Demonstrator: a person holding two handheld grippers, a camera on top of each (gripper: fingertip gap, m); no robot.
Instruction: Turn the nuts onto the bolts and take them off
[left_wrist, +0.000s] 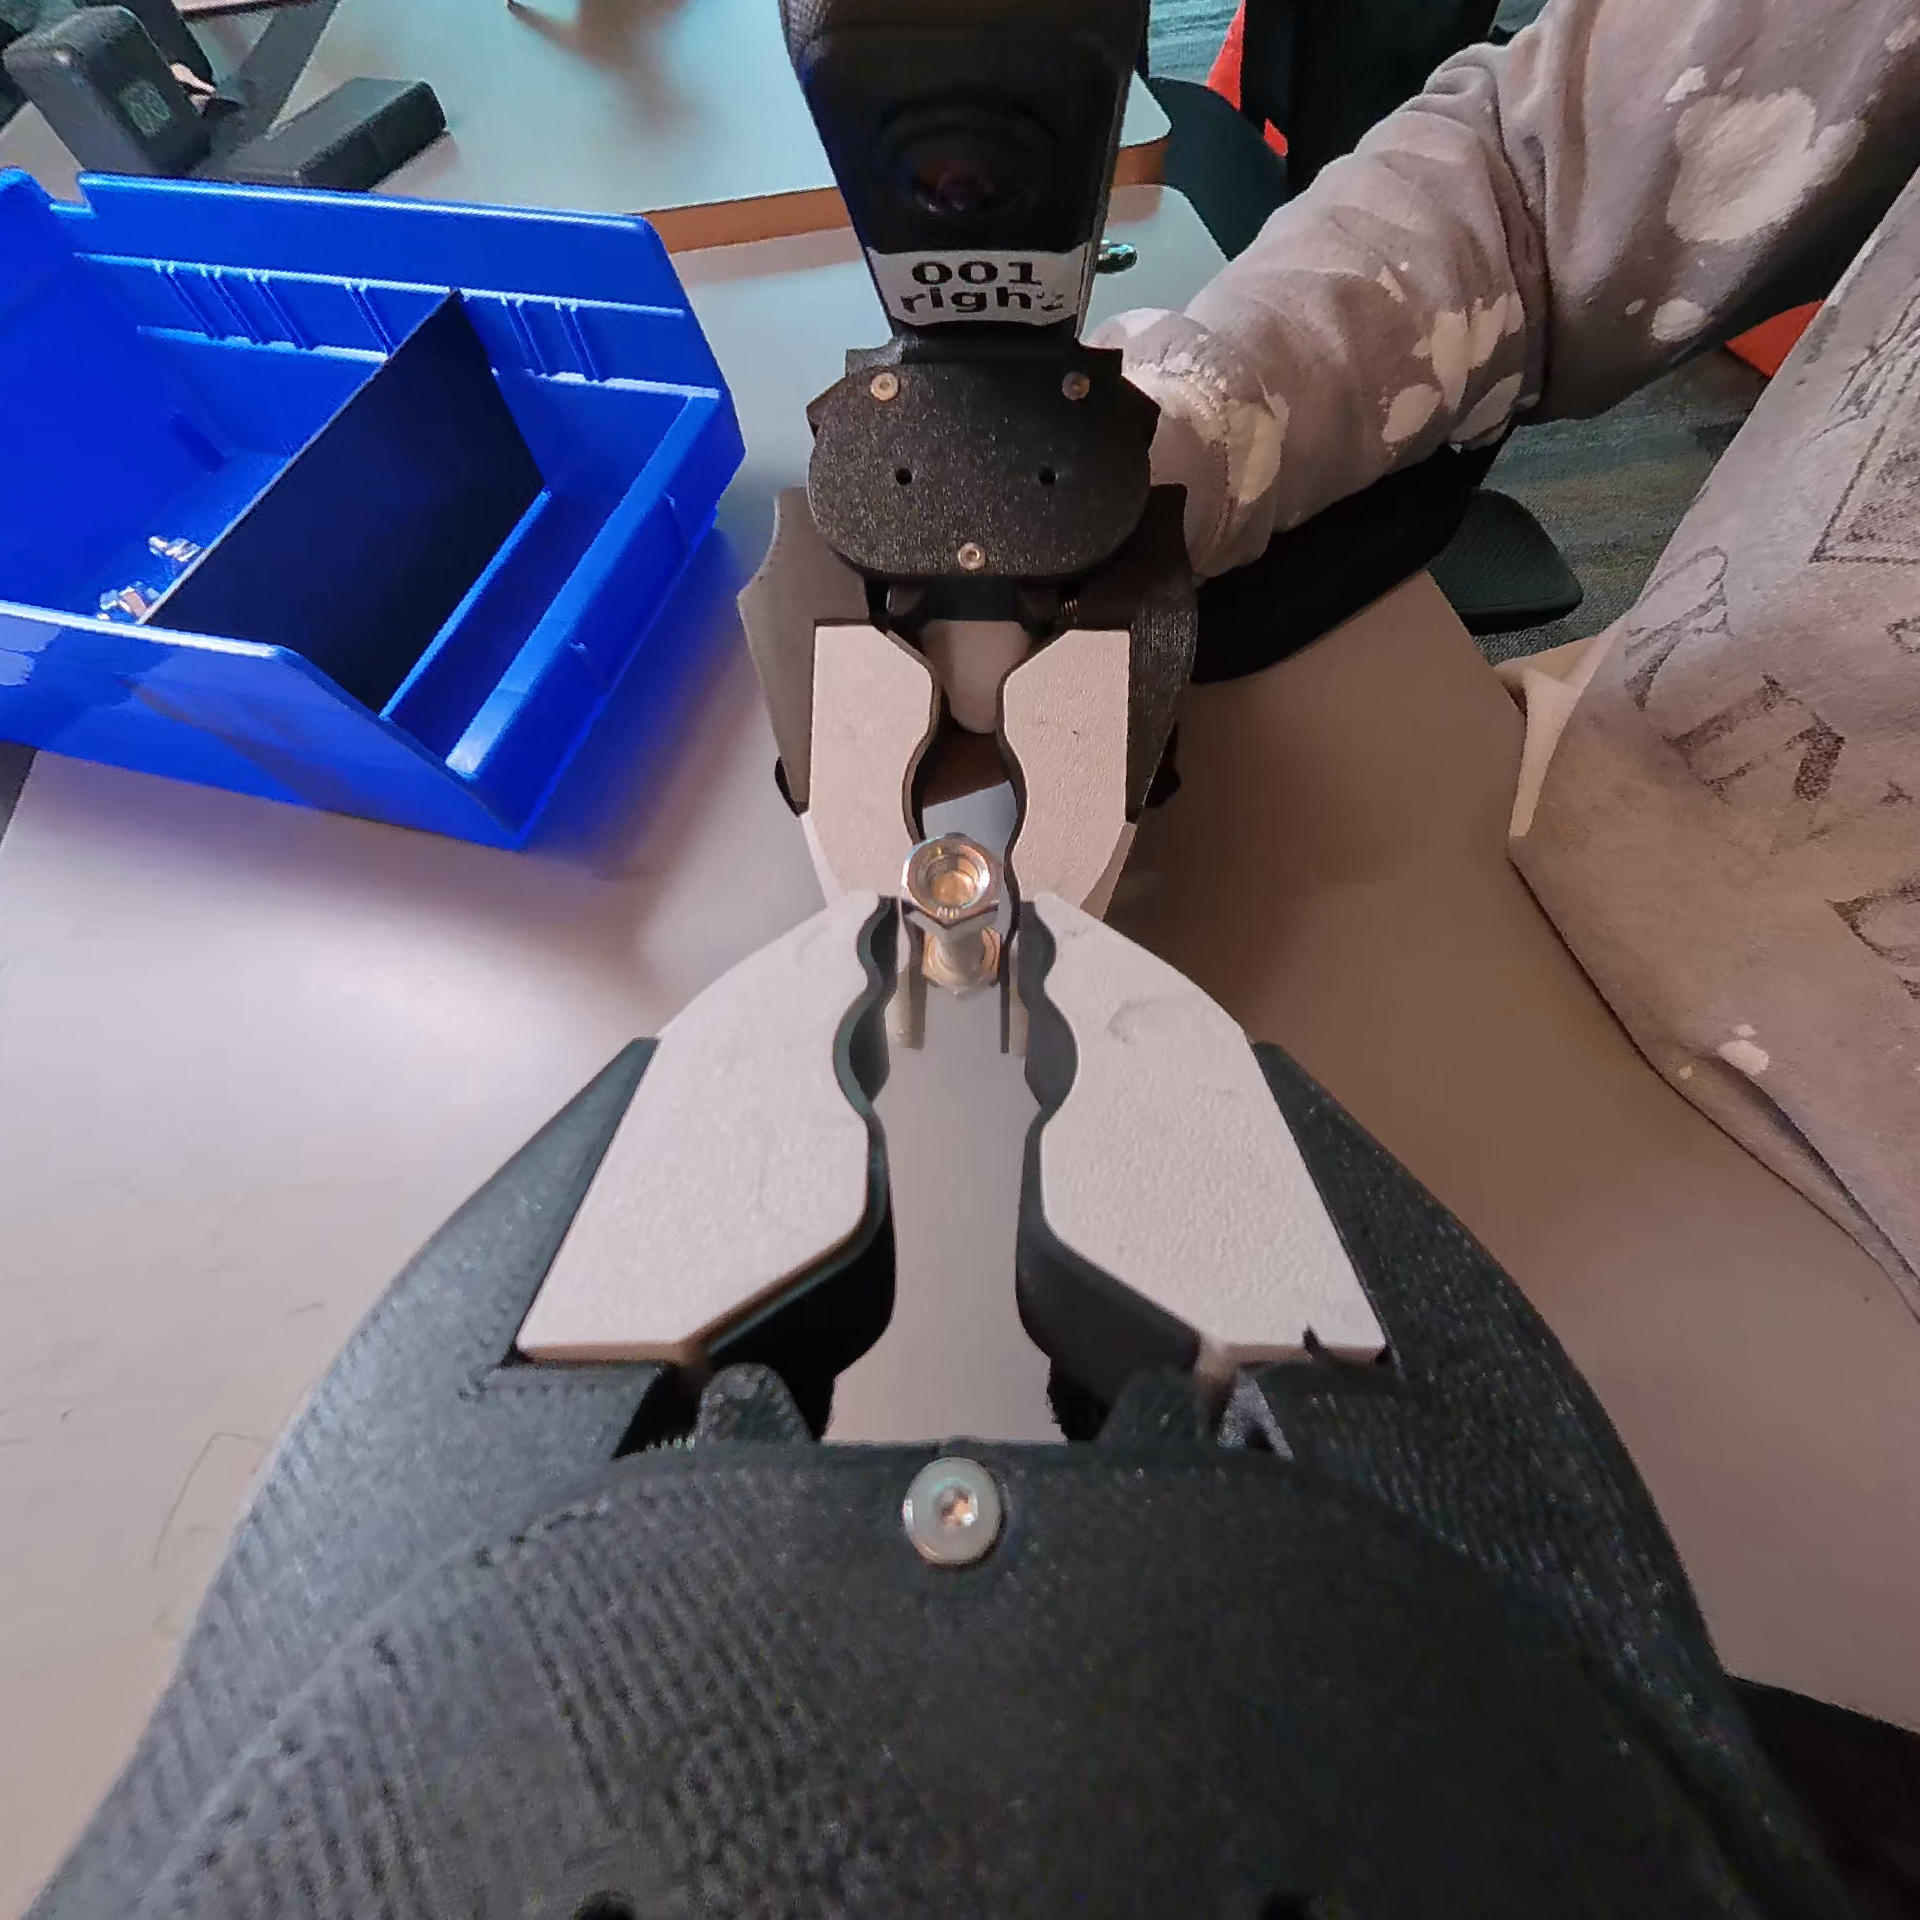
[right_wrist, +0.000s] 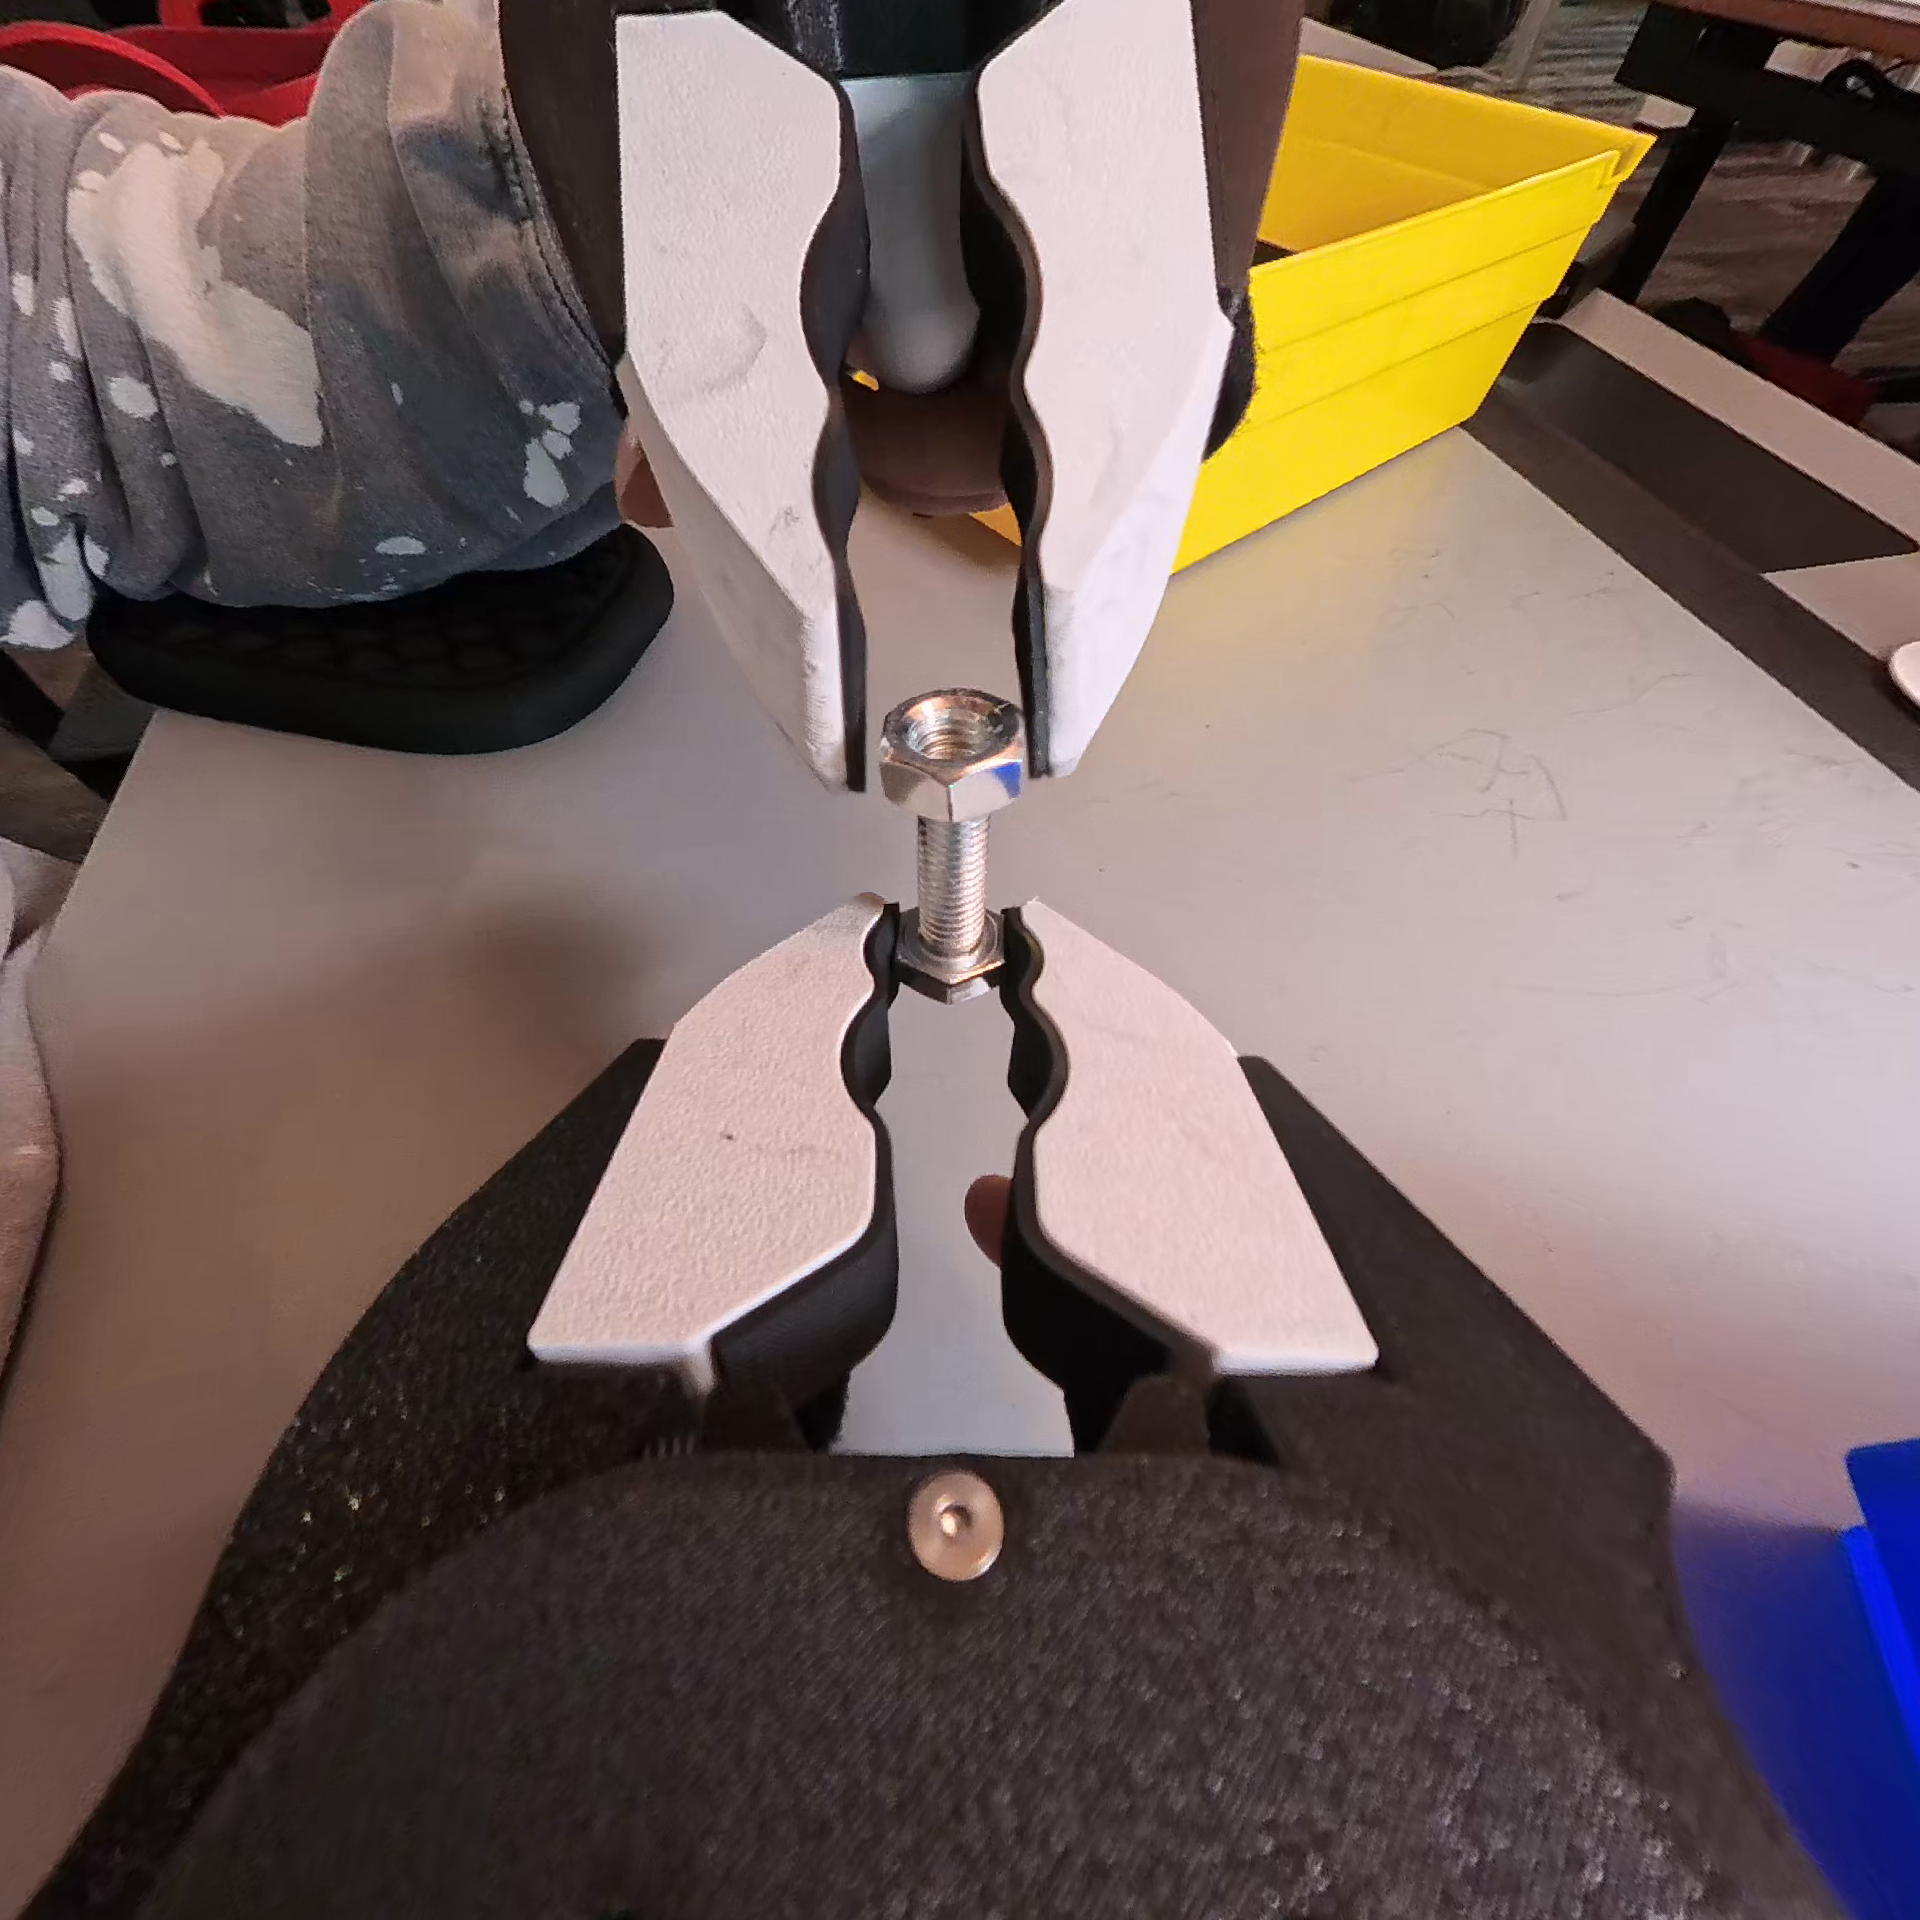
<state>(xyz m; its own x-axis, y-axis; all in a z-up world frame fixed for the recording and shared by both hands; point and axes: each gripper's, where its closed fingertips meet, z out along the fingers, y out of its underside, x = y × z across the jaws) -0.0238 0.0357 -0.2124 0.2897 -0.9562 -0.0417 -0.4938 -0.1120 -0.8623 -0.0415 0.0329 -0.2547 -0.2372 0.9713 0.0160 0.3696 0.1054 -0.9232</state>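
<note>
Right hand-held gripper (right_wrist: 951, 925) is nearest in its own view, clamped on the hex head of the bolt (right_wrist: 948, 873). The threaded shank points away from it, leaving the thread free and the head unable to spin. The nut (right_wrist: 951, 774) sits on the far tip of the shank, apparently only just started since its bore looks empty. Left hand-held gripper (right_wrist: 945, 764) comes in from the opposite side with its jaws narrow around the nut flats. One pad touches, the other side shows a sliver of gap, so I can't tell if it's actually gripping. The pair is held above the worktop (right_wrist: 1455, 831), giving room to twist. The step looks like early threading-on. Beyond are a grey sleeve (right_wrist: 260, 364) and a yellow bin (right_wrist: 1403, 312). In the left wrist view, a blue bin (left_wrist: 582, 644) holds spare hardware (left_wrist: 135, 601).
</note>
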